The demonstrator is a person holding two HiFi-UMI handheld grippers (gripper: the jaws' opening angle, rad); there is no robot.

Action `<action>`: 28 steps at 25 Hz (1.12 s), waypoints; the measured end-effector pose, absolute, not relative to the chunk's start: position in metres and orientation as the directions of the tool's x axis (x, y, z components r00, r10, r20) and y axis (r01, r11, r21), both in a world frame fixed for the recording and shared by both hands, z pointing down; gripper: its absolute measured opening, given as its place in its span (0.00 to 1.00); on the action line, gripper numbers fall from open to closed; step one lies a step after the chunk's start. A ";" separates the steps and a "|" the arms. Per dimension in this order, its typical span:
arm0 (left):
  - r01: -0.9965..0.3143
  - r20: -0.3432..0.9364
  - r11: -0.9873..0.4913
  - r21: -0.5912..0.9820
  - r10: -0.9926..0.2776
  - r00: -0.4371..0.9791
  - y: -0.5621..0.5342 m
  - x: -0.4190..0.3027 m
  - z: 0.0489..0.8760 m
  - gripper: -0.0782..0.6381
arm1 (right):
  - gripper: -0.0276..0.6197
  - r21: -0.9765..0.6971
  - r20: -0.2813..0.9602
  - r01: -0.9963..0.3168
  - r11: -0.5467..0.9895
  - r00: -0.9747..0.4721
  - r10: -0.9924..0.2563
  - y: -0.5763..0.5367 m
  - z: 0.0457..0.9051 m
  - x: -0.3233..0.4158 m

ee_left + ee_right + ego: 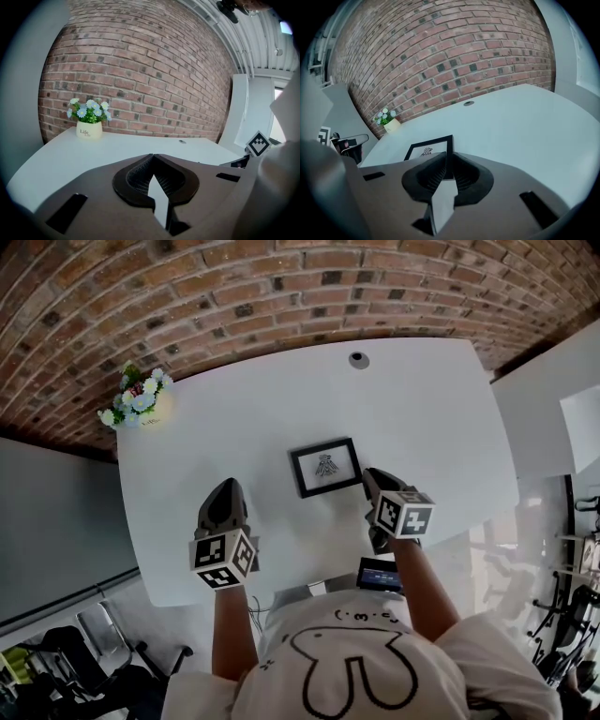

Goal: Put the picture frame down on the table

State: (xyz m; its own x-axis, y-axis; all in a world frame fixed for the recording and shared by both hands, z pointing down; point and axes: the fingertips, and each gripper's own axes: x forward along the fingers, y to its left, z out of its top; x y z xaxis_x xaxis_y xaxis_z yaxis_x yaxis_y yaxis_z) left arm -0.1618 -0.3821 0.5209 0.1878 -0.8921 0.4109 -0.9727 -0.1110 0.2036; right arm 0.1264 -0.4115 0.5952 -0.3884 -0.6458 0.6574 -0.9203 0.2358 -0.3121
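Note:
A black picture frame [325,466] with a small dark drawing on white lies flat on the white table [422,418], near its middle. My right gripper [369,475] sits at the frame's near right corner. In the right gripper view the frame [429,149] runs with its right edge into the narrow slit between the jaws, and my right gripper [449,153] is shut on that edge. My left gripper [227,484] hovers to the left of the frame, apart from it. Its jaws meet at the tips with nothing between them [152,155].
A cream pot of blue and white flowers [141,404] stands at the table's far left corner, also the flower pot [89,127]. A round cable hole [358,359] lies near the far edge. A brick wall rises behind. A small dark device [380,573] sits at the near edge.

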 end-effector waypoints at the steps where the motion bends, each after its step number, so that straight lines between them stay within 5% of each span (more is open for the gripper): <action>1: -0.973 0.410 -0.113 0.203 -0.892 0.189 -0.383 -0.160 0.521 0.13 | 0.11 -0.312 0.656 -0.920 0.238 -0.389 -0.647 -0.413 0.594 0.127; 28: -0.975 0.256 -0.162 0.150 -0.946 0.197 -0.415 -0.156 0.451 0.13 | 0.10 -0.228 0.433 -0.910 0.347 -0.414 -0.801 -0.464 0.488 0.133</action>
State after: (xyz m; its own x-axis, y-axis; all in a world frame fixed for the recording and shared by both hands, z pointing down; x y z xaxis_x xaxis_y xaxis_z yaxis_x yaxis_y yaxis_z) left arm -0.1562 -0.4151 0.4505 0.1967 -0.9463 0.2564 -0.9753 -0.1621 0.1499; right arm 0.1328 -0.4643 0.4876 -0.4137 -0.8008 0.4332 -0.9099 0.3468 -0.2278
